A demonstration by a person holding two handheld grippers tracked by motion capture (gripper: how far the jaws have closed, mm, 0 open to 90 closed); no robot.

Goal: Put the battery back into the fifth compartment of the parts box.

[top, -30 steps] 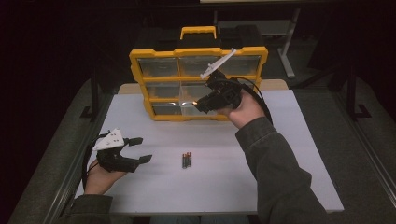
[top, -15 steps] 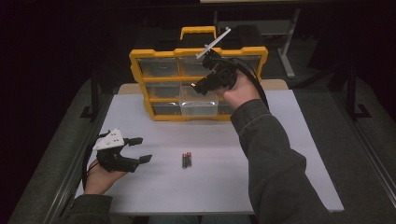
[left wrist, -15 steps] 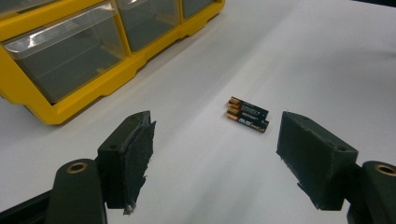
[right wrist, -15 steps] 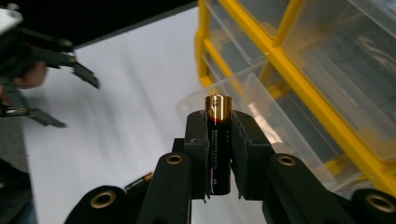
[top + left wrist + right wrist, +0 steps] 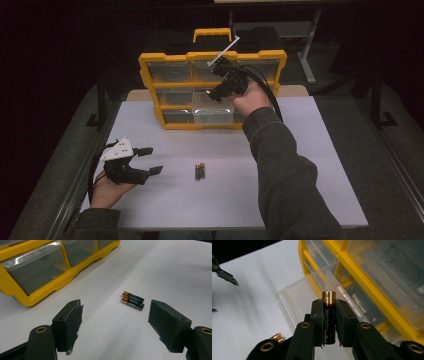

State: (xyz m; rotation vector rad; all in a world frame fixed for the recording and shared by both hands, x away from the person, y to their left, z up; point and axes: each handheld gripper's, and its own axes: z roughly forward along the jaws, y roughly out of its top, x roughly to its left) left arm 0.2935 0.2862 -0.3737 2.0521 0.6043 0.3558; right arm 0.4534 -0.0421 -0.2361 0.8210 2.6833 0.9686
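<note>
A single black battery with a copper-coloured end cap stands pinched between the two black jaws of the right gripper, cap end poking out past the jaw tips; small print runs down its casing but is too fine to read. In the high view the right gripper is held up over a clear plastic drawer that is pulled forward out of the yellow organizer. The drawer is a glossy, see-through rectangular tub, and its front wall lies below the clamped battery in the right gripper view.

The organizer is a hard yellow plastic frame with a carry handle on top and rows of transparent drawers; what lies in the upper drawers is blurred behind their fronts.

On the matte white table two more batteries lie side by side, touching, well apart from the organizer. Their ends are cut off behind the right gripper's body in its own view.

The left gripper rests low near the table's left edge, its jaws spread wide and empty, with rough-faced pads. The batteries lie on the table beyond the gap between them. A dark sleeve covers the right forearm.
</note>
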